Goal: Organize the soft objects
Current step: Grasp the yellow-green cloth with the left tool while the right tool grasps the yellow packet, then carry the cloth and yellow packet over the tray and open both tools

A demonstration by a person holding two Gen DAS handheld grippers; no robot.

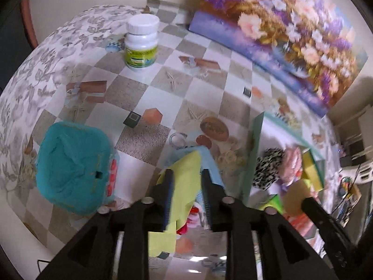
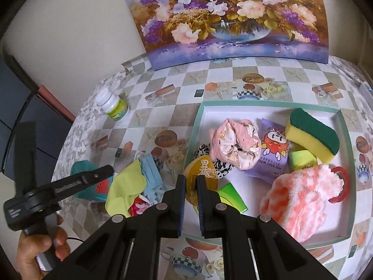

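left gripper (image 1: 185,172): we see its jaws spread, with the yellow-green cloth (image 1: 179,186) lying between them; the pads do not look pressed on it.
right gripper (image 2: 191,182): jaws nearly pressed together over the tray's near-left corner, pinching nothing that we can make out (the gold packet (image 2: 201,175) sits just beyond the tips).
soft things sorted: pink scrunchie (image 2: 235,142), sponge (image 2: 312,135) and fluffy pink cloth (image 2: 300,198) lie in the tray (image 2: 345,140).
soft things left: the yellow-green cloth, a blue mask (image 2: 152,172) and a teal pouch (image 1: 72,168) on the table (image 1: 139,88), left of the tray.
risk, grip: we judge a shallow pinch could let the limp cloth slip.
risk, neighbours: the cloth overlaps the mask, so lifting may drag it.
risk, tray: its wall could snag a trailing edge.
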